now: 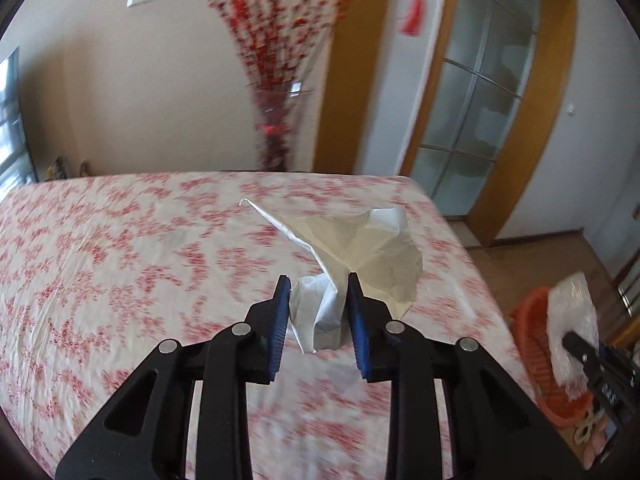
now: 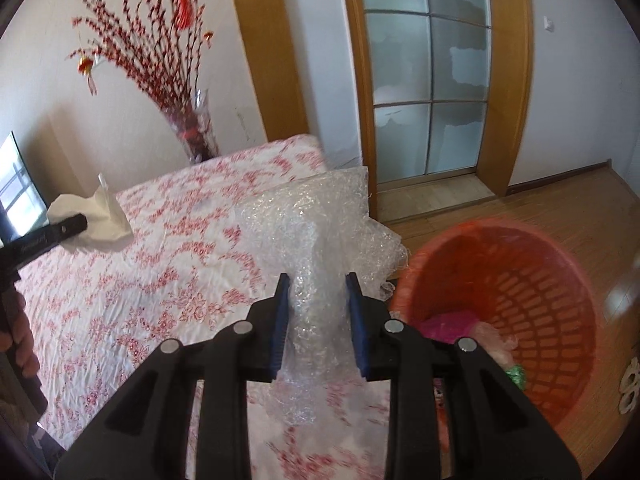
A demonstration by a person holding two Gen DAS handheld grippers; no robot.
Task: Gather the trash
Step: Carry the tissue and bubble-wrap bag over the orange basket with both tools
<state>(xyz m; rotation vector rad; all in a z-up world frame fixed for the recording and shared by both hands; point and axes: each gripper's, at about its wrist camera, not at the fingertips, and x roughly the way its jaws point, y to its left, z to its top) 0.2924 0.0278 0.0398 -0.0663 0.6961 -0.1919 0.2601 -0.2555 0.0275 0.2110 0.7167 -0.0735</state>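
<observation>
A: What have the fingers got?

B: The left gripper (image 1: 319, 292) pinches a crumpled tissue (image 1: 352, 252) above the bed (image 1: 120, 260); the right gripper (image 2: 319, 290) pinches bubble wrap (image 2: 316, 240) at the bed's edge, just beside the orange basket (image 2: 520, 280).

A: What might go wrong?

B: I'd say the loose wrap could catch the basket rim and spill onto the floor (image 2: 560, 200). The tissue, well apart from the basket, might slip from so light a hold.
</observation>
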